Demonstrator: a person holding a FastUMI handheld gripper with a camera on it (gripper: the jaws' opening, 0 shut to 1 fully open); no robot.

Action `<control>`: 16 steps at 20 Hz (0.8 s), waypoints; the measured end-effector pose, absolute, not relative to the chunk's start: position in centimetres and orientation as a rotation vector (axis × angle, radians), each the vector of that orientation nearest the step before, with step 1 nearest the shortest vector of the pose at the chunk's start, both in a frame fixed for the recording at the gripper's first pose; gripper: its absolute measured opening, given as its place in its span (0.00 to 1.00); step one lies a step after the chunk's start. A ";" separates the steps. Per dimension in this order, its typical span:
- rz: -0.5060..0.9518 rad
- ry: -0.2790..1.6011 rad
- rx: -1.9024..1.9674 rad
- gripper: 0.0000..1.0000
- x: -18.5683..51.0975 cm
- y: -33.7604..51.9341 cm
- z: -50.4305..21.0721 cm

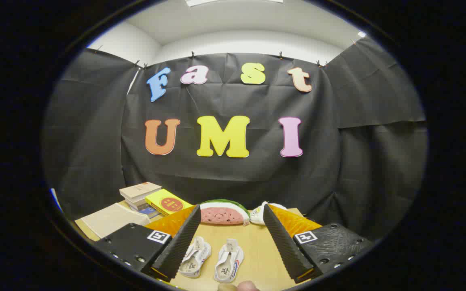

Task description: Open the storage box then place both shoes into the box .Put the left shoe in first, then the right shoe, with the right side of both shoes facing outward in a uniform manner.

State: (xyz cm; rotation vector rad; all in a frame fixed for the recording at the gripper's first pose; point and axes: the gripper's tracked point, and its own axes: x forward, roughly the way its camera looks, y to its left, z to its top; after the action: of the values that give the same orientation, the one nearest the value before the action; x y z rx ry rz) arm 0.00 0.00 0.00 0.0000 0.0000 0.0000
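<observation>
The gripper (229, 242) is held above the desk (259, 250), jaws wide apart and clamped on nothing. Two white sneakers (212, 258) lie side by side on the desk between and below the fingers, toes toward the camera; the one nearer the left finger (194, 257) is partly covered by it, the other sneaker (229, 260) lies clear. A storage box cannot be made out from this vantage, so the opening step is judged not yet begun. To do it well, the box should be located first and its lid opened fully before either shoe is touched; each shoe is then best taken across the heel collar, the left shoe first — which of the pair is the left cannot be told here. Count beyond the shoes: one watermelon-slice cushion (224, 212), one white soft toy (259, 213) beside it, one yellow book (167, 202), one stack of several books (140, 195), one pale flat folder (109, 220). A fingertip (248, 286) shows nearest the camera.
</observation>
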 end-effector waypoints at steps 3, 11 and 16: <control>0.002 -0.008 -0.011 0.95 -0.3 0.2 0.3; 0.066 0.019 -0.017 0.95 -0.6 3.2 -0.2; 0.106 0.041 -0.018 0.96 -0.3 5.2 -0.5</control>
State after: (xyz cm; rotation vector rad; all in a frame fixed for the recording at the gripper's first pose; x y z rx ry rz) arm -0.34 5.17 -0.51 -0.0181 0.0408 0.1062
